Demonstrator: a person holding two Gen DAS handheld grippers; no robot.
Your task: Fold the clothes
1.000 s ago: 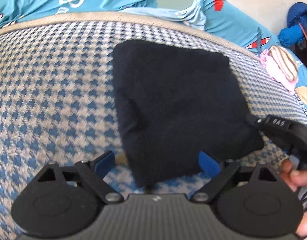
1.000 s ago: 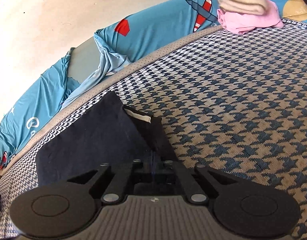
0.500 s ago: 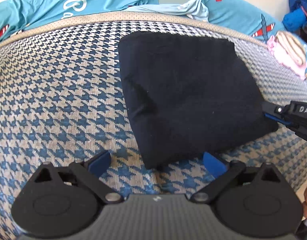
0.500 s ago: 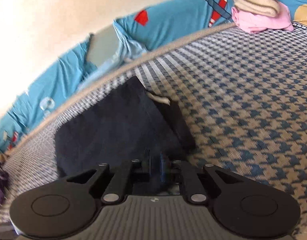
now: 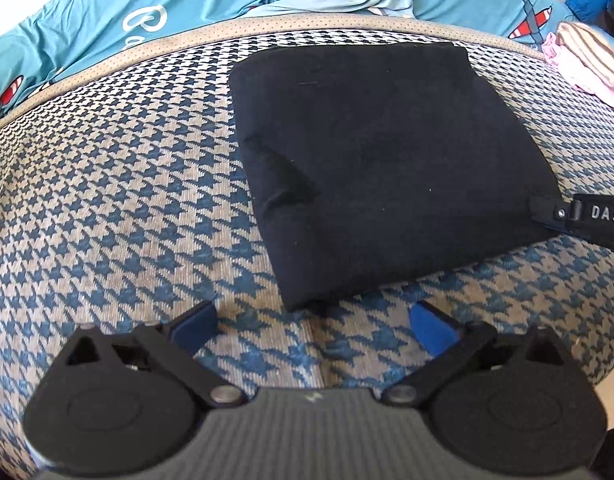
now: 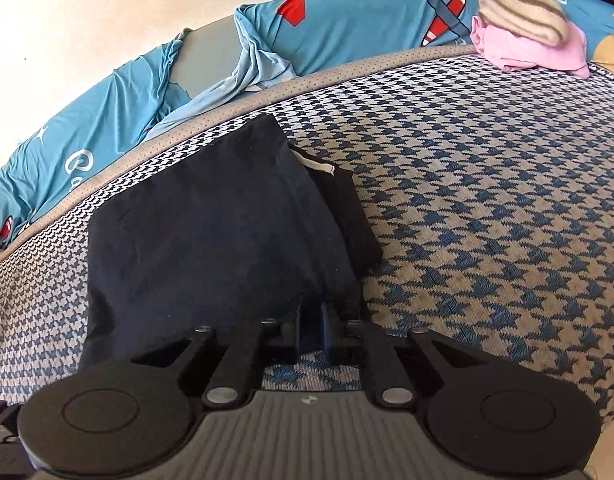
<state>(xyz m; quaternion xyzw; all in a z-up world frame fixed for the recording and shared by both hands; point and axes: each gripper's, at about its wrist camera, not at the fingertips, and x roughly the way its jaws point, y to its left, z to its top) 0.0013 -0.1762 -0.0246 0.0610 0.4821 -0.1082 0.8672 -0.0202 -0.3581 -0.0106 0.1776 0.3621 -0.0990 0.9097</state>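
Observation:
A black garment (image 5: 387, 160) lies folded into a rough square on the blue-and-cream houndstooth surface (image 5: 107, 200). My left gripper (image 5: 313, 324) is open, its blue pads (image 5: 195, 326) standing either side of the garment's near corner without touching it. At the garment's right corner in the left wrist view, my right gripper (image 5: 547, 212) meets the cloth. The right wrist view shows the right gripper (image 6: 315, 328) shut on the near edge of the garment (image 6: 211, 232). A pale label (image 6: 315, 162) peeks out between the layers on the right side.
Pink and striped folded clothes (image 6: 527, 40) sit at the far right of the surface, also visible as a pile (image 5: 583, 60) in the left wrist view. A turquoise sheet with plane prints (image 5: 147, 8) runs behind the beige piped edge (image 5: 267, 26). Open houndstooth surface (image 6: 487, 200) lies right of the garment.
The left gripper has drawn back, so the garment's near corner now lies just ahead of its open fingers instead of between them. The right gripper stays on the cloth's edge.

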